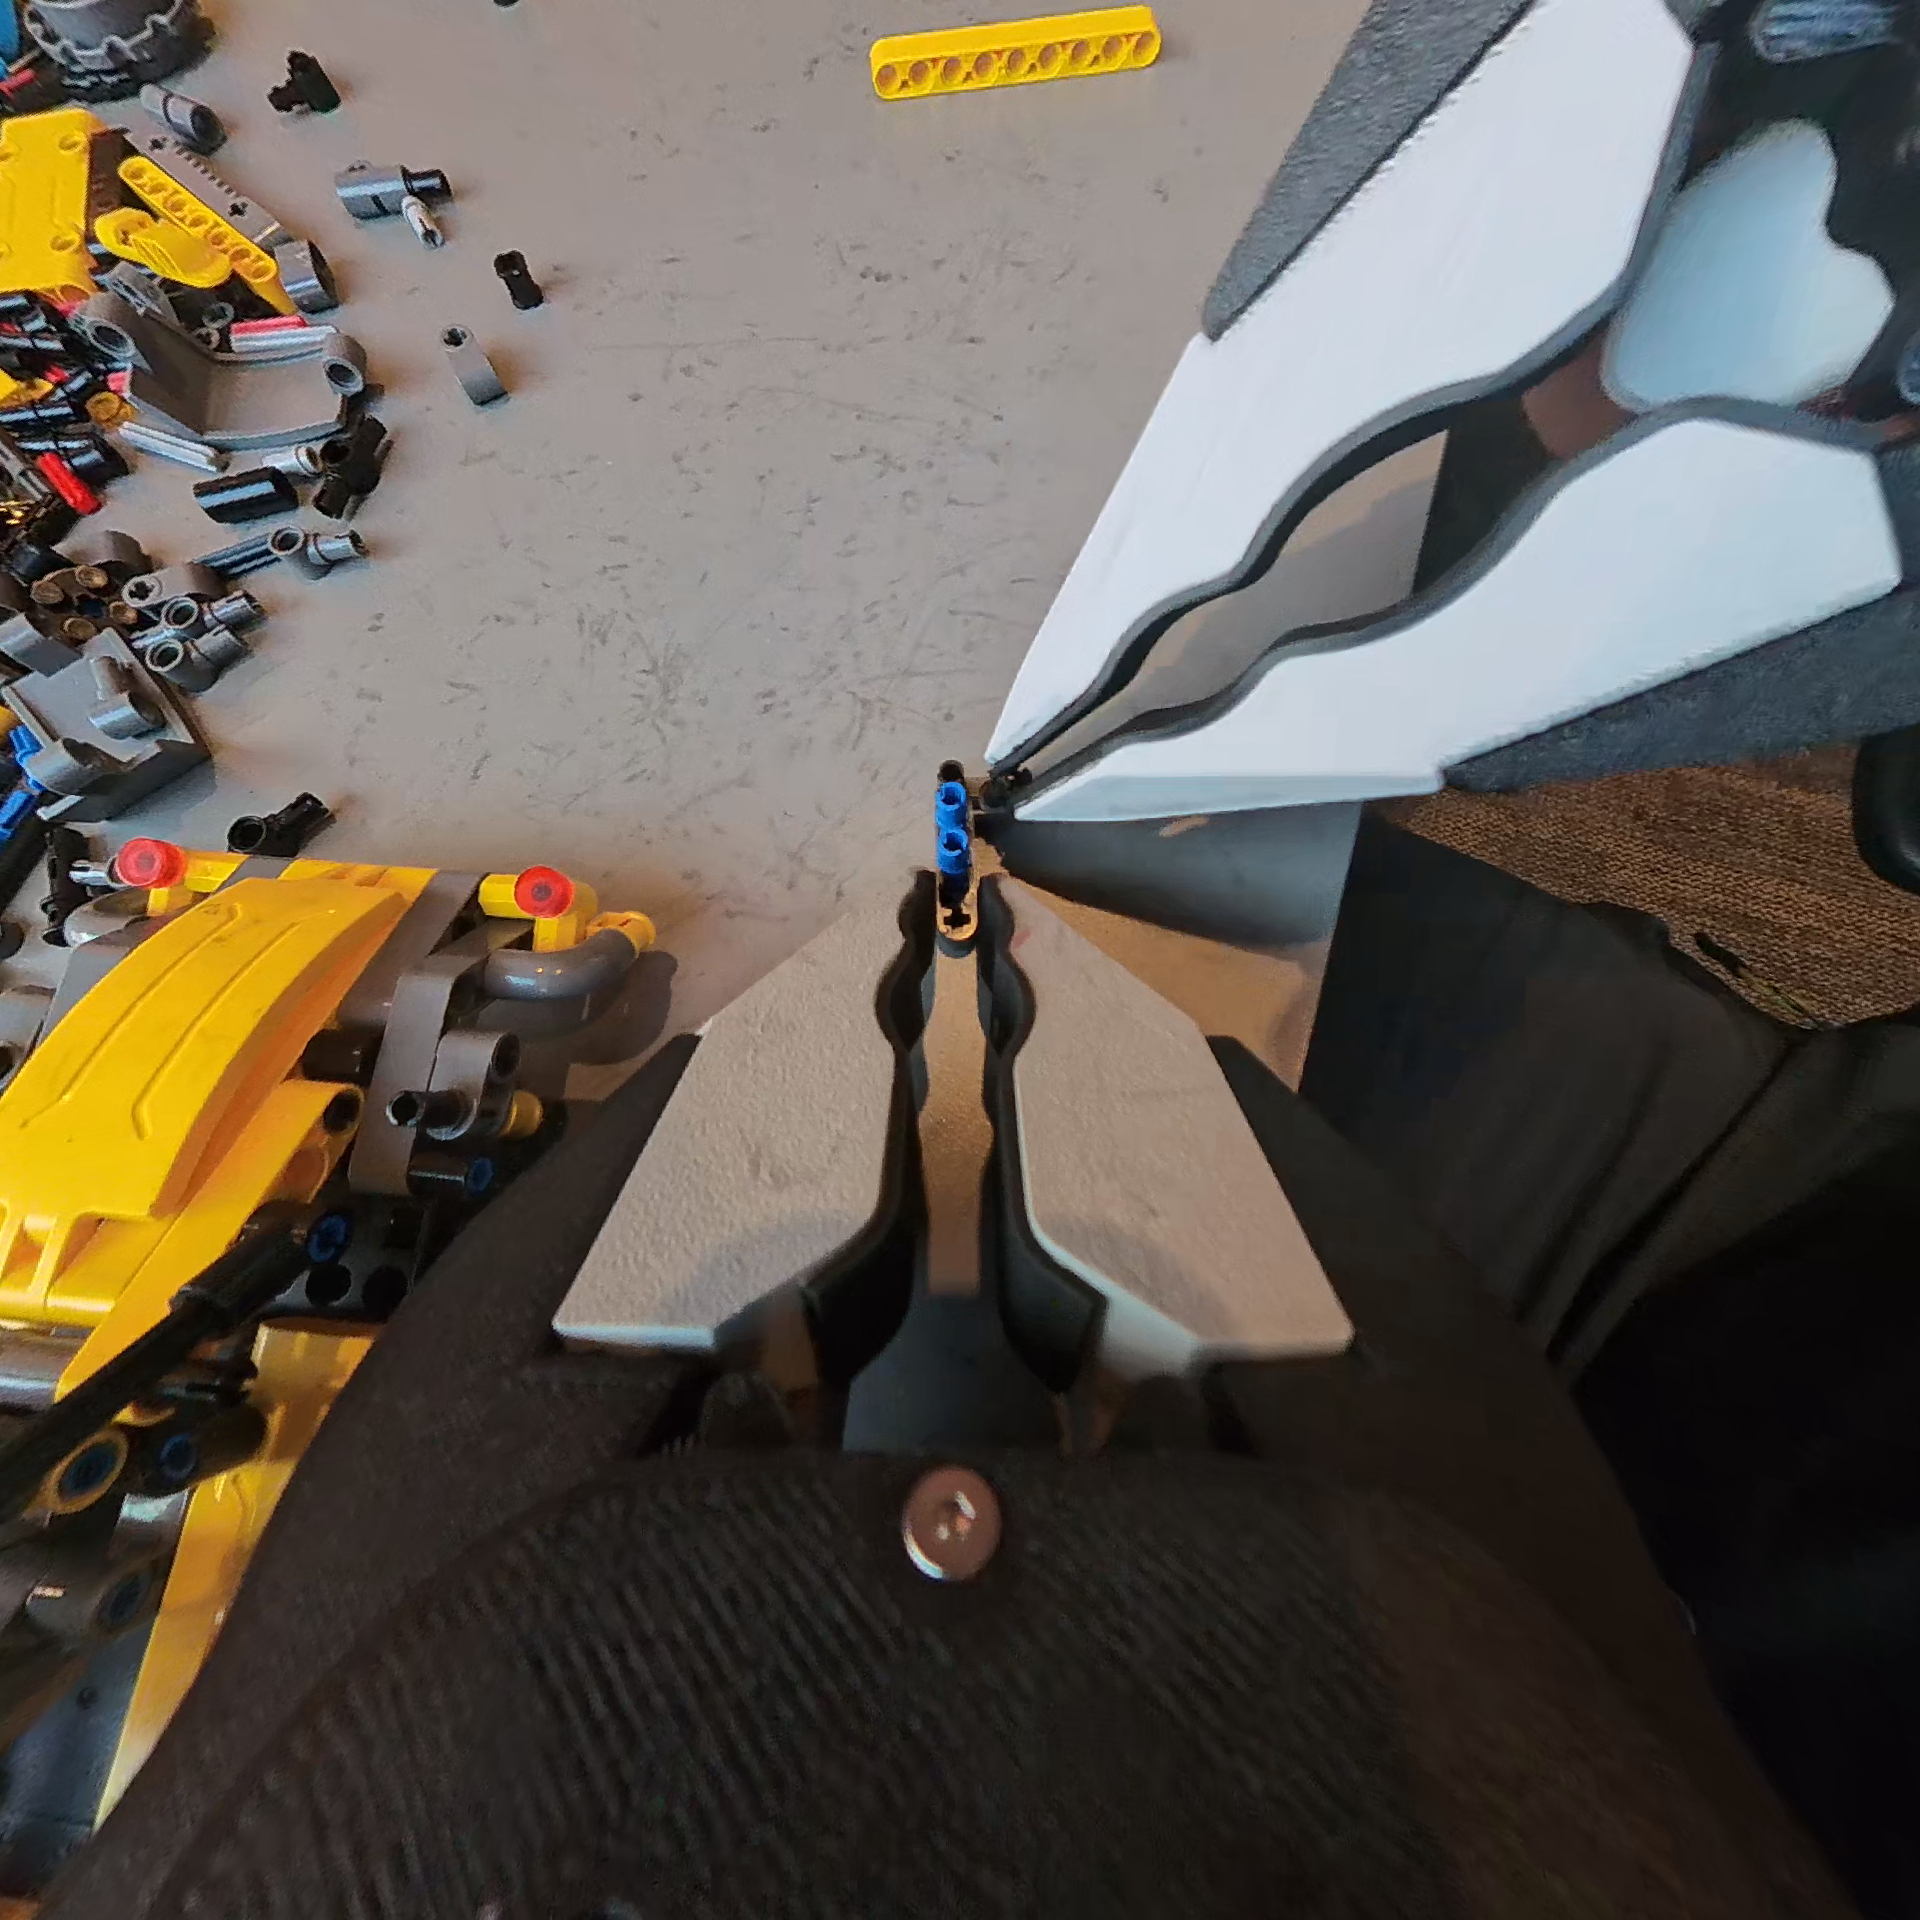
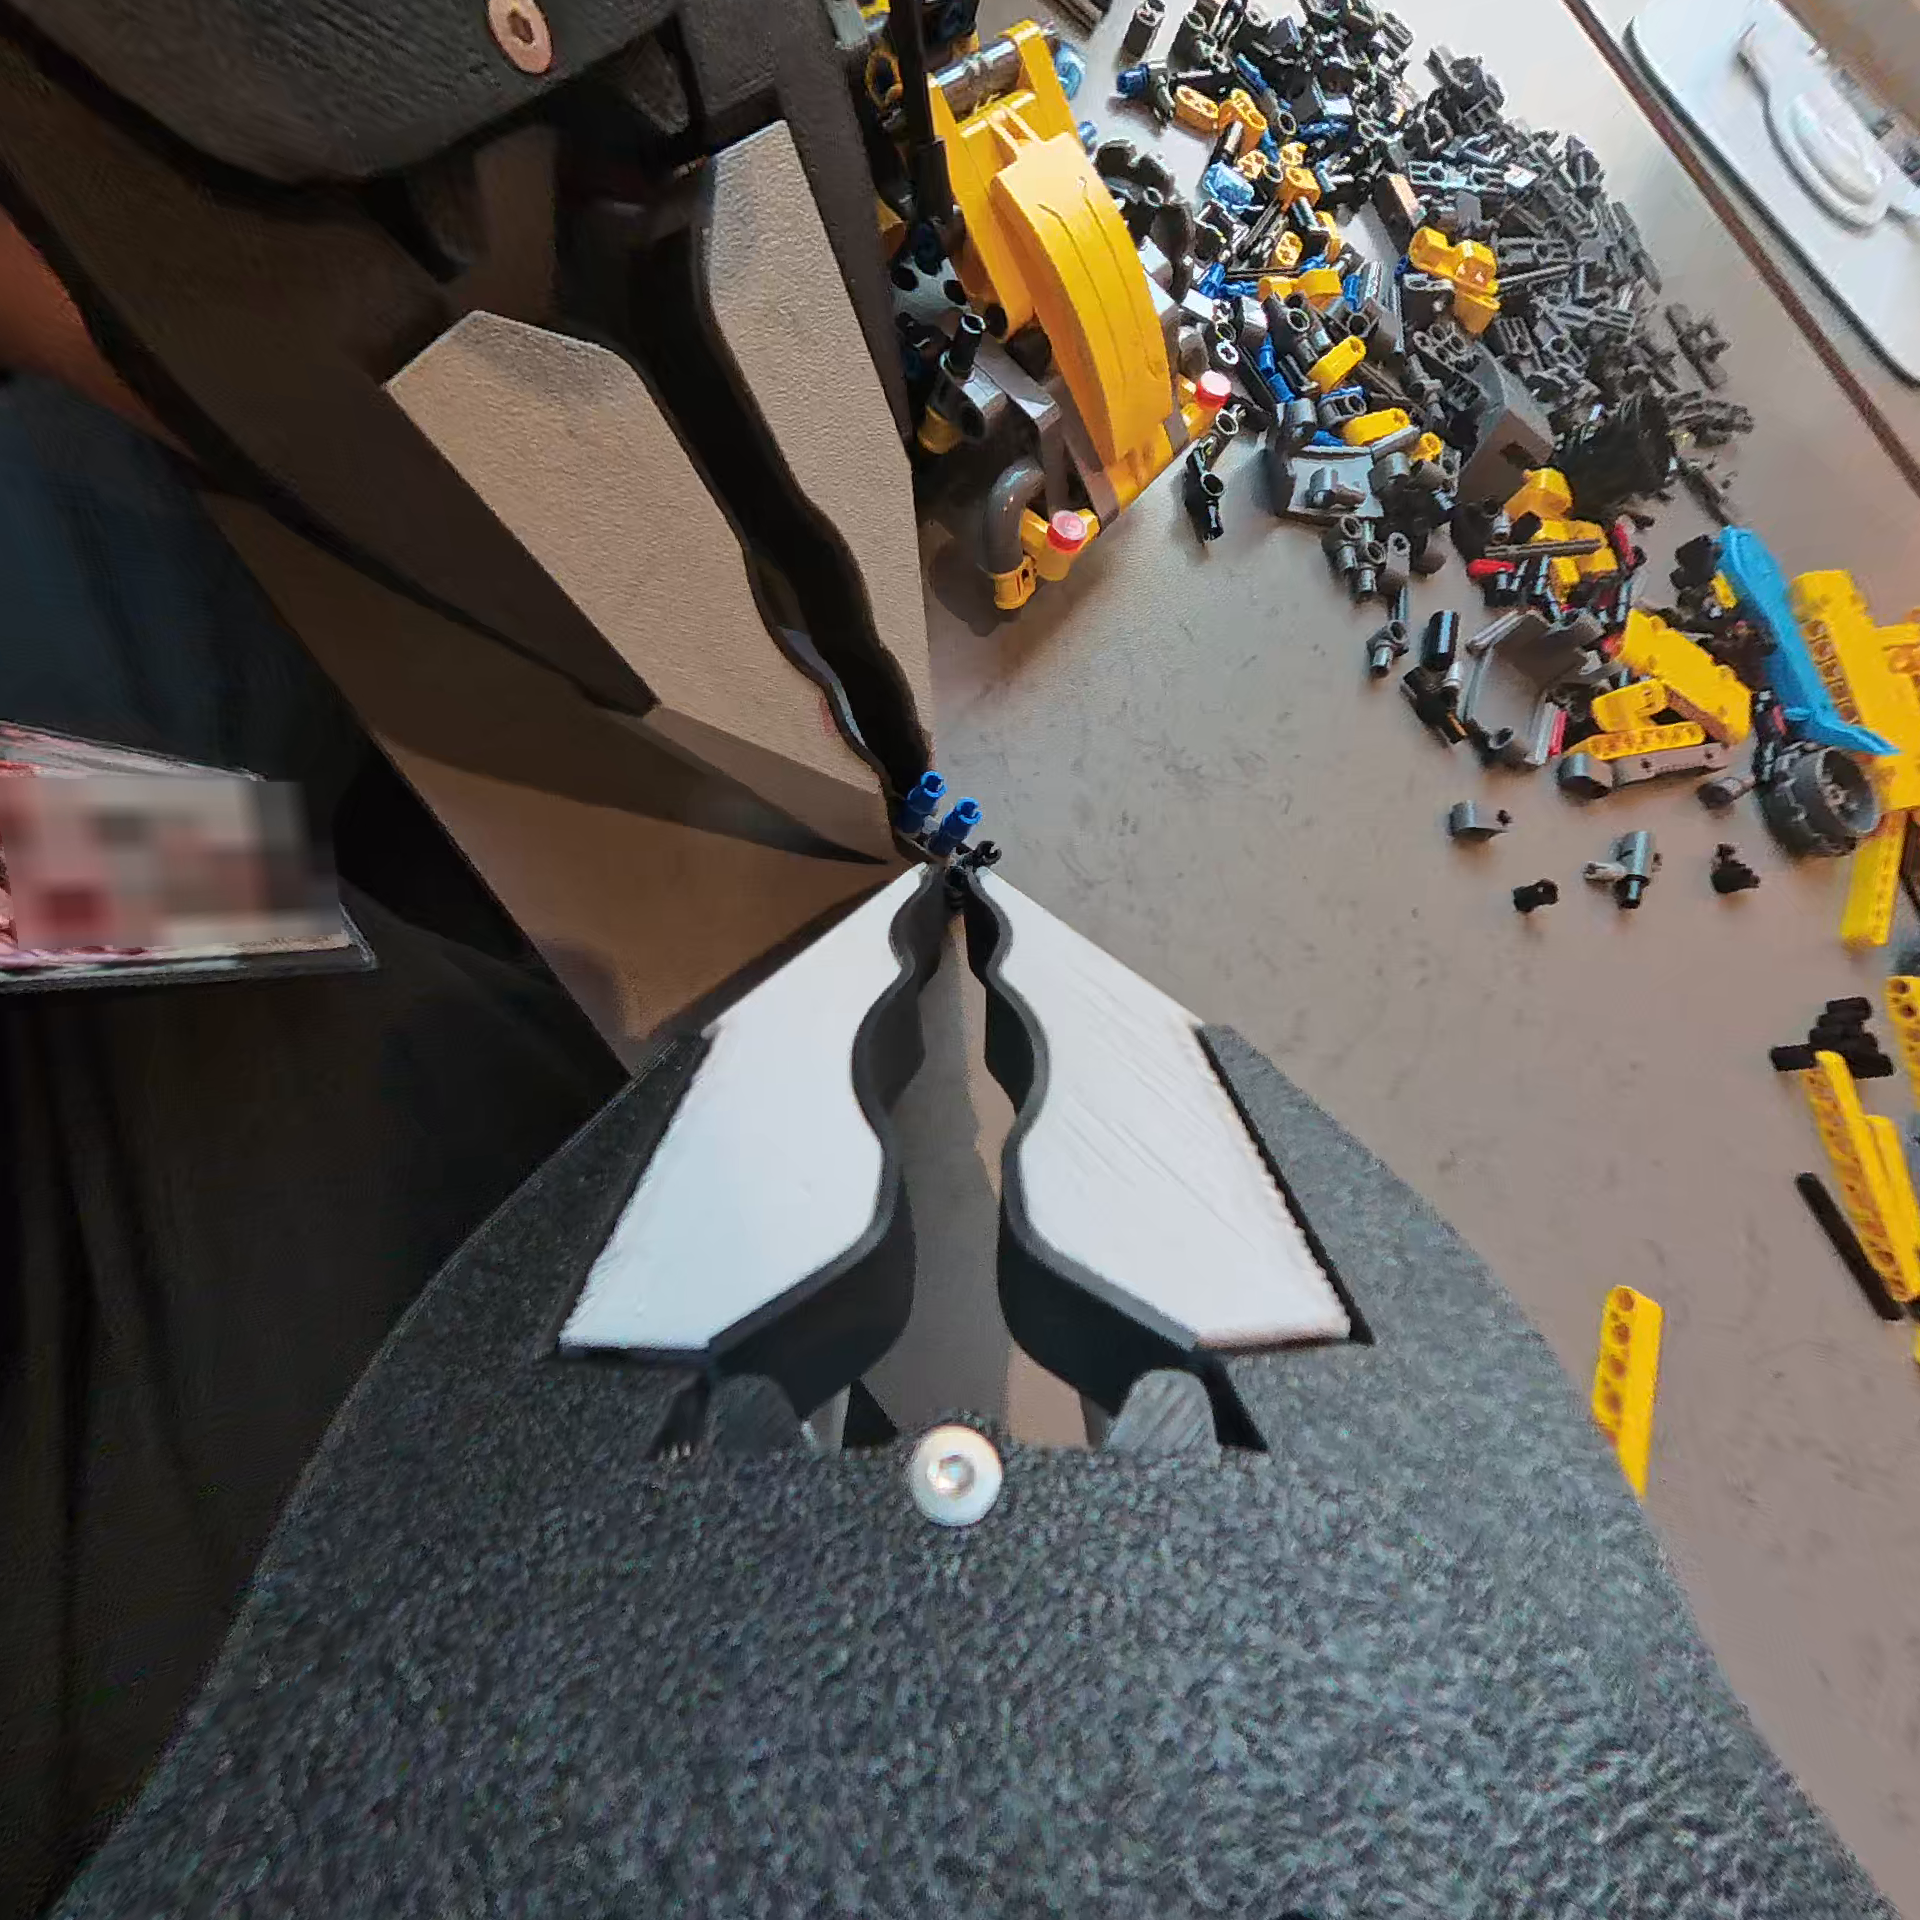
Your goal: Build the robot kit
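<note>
Left gripper (image 1: pixel 954 914) pinched on small black beam (image 1: pixel 954 914) bearing blue pins (image 1: pixel 952 819); right gripper (image 2: pixel 954 883) clamped on tiny black pin (image 2: pixel 977 858). Probably light, stiff, slippery; best gripped at ends.

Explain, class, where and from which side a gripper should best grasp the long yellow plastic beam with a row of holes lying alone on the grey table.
Grip the long yellow plastic beam at its middle, across its two long narrow edges, coming straight down from above. It lies flat on the grey table with nothing close around it, so fingers can probably straddle it, and a central hold should keep it level.
</note>
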A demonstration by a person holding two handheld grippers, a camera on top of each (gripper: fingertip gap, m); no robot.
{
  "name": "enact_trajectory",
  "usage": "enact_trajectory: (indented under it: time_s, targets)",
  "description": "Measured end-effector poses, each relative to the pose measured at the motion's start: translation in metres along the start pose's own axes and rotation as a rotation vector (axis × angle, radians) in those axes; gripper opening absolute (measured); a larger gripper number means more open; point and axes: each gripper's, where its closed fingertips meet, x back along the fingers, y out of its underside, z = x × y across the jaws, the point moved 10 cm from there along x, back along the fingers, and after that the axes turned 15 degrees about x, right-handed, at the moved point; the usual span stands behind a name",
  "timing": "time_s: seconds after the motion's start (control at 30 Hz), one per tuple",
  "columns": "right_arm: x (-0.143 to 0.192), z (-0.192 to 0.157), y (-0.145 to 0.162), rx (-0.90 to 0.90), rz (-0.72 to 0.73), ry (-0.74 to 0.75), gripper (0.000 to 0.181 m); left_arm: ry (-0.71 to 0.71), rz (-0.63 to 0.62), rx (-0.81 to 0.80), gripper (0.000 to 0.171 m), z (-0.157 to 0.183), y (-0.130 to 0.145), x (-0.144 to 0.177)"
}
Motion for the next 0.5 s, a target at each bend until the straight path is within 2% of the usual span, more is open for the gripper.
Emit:
enact_trajectory:
  time_s: [0.1,0.17,0.3,0.5]
  targets:
    - [0.000,-0.009,-0.002,0.118,-0.030,0.077,0.003,-0.004,0.001,-0.002,0.006,0.000,0.000,0.000]
    - [0.000,-0.012,-0.001,0.115,-0.031,0.095,0.003,-0.003,0.001,-0.001,0.006,0.000,0.000,0.000]
    - [-0.001,-0.001,0.000,-0.043,-0.008,0.014,0.003,-0.016,0.004,-0.012,0.006,0.001,0.000,0.000]
    - [-0.009,0.027,0.008,-0.419,0.017,-0.261,0.003,-0.022,0.005,-0.011,0.006,0.001,0.000,0.000]
